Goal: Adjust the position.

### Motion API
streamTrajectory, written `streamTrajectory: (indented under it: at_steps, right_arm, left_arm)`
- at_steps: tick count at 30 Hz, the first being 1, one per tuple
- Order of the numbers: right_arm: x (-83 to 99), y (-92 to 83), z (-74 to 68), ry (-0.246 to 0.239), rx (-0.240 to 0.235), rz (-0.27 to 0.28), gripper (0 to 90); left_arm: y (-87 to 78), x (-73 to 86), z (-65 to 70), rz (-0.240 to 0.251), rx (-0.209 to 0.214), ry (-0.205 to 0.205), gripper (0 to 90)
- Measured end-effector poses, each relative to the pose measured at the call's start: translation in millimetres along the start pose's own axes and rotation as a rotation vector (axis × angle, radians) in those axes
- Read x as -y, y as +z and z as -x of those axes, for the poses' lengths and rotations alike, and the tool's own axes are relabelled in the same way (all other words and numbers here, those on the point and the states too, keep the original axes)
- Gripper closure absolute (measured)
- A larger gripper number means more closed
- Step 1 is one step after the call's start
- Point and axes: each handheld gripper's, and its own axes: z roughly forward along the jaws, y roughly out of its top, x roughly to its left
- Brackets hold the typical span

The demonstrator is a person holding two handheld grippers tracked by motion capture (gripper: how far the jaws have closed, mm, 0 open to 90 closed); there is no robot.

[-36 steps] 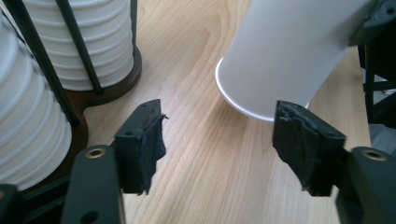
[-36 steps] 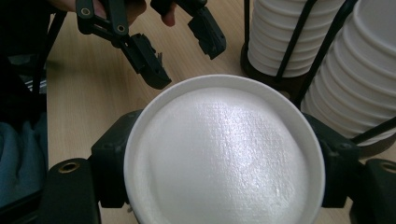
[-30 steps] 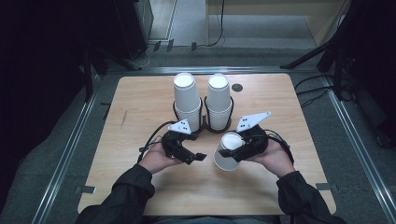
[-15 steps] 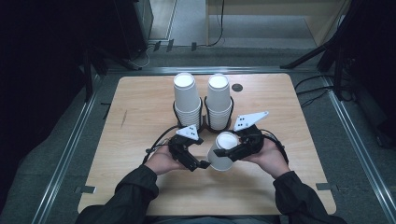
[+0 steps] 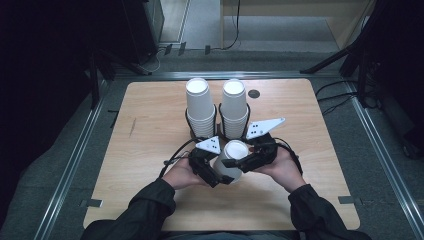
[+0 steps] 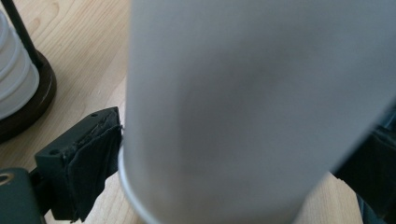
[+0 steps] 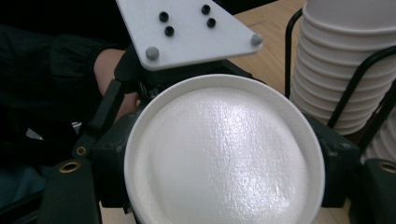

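Both the left gripper [image 5: 216,175] and right gripper [image 5: 239,162] clamp 1 inverted white cup [image 5: 231,159] above the desk [image 5: 150,150], near 2 cup stacks [image 5: 200,107].

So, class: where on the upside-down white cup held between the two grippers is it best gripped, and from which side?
Grip the inverted cup across its side wall, fingers coming in level from opposite sides. The wall is round and tapered, so I would hold near the wider rim end, lightly, since thin walls probably crush.

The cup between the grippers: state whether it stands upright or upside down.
Upside down and tilted. The loose cup shows its closed base uppermost, and its rolled rim is lowest.
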Motion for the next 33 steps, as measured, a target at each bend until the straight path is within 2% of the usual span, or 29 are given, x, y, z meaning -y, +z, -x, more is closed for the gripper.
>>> streamTrajectory:
  at_steps: [3,6,8,10,12,14,15,17,19,20,22,24,25,29,30,33]
  right_arm:
    - [-1.3,0.8,-1.2,0.013,-0.033,0.029,25.4]
    - [-2.7,-1.2,-1.4,0.012,-0.042,0.062,25.3]
    - [-3.2,-2.8,-0.6,0.033,-0.043,0.052,25.0]
    - [-3.2,-2.5,-0.8,0.042,-0.039,0.019,24.9]
    - [-3.4,-1.9,-2.2,0.036,-0.031,0.014,24.1]
    - [-4.0,-2.8,-2.2,0.037,-0.03,0.016,23.2]
    - [-4.0,-3.3,-1.7,0.035,-0.03,0.017,20.5]
    - [-3.4,-4.9,-1.8,0.035,-0.02,0.008,19.8]
    - [-3.1,-7.8,-1.3,0.039,-0.035,0.011,15.7]
    - [-3.0,-9.4,-1.5,0.038,-0.036,0.012,15.5]
    - [-2.6,-12.2,-1.4,0.026,-0.012,0.016,15.5]
    - [-1.4,-15.0,-0.6,0.027,-0.009,0.006,15.3]
    - [-0.3,-16.3,-0.5,0.014,0.0,-0.004,15.1]
    - [7.5,-17.9,-1.3,-0.047,0.056,-0.077,15.0]
    - [10.6,-17.1,0.0,-0.047,0.061,-0.089,15.3]
    - [19.5,-15.0,4.3,-0.029,0.052,-0.126,16.4]
  left_arm:
    - [-1.6,-1.5,2.6,0.029,0.018,0.006,1.5]
    - [-6.4,-3.0,4.2,0.038,0.0,0.033,7.6]
    - [-7.8,-4.4,2.1,0.01,0.027,0.039,10.1]
    - [-8.4,-5.8,0.8,-0.023,0.026,0.066,11.7]
    - [-9.8,-7.6,0.0,-0.028,0.043,0.06,13.0]
    - [-12.5,-8.4,1.1,-0.015,0.047,0.076,14.9]
    - [-14.0,-9.4,2.0,-0.016,0.036,0.078,17.7]
    - [-16.3,-9.8,0.4,-0.036,0.031,0.072,17.8]
    - [-19.5,-9.0,0.1,-0.045,0.012,0.081,18.0]
    - [-21.3,-9.0,-1.0,-0.043,0.013,0.072,18.1]
    - [-25.6,-9.1,-2.7,-0.044,0.003,0.063,19.0]
    - [-29.7,-8.9,-4.3,-0.065,-0.015,0.07,19.0]
    - [-31.5,-8.6,-5.1,-0.074,-0.012,0.061,19.1]
    - [-37.0,-8.3,-7.2,-0.108,-0.051,0.073,19.1]
    - [-37.4,-8.1,-8.0,-0.116,-0.047,0.067,19.0]
    - [-37.4,-6.9,-9.7,-0.164,-0.072,0.079,19.0]
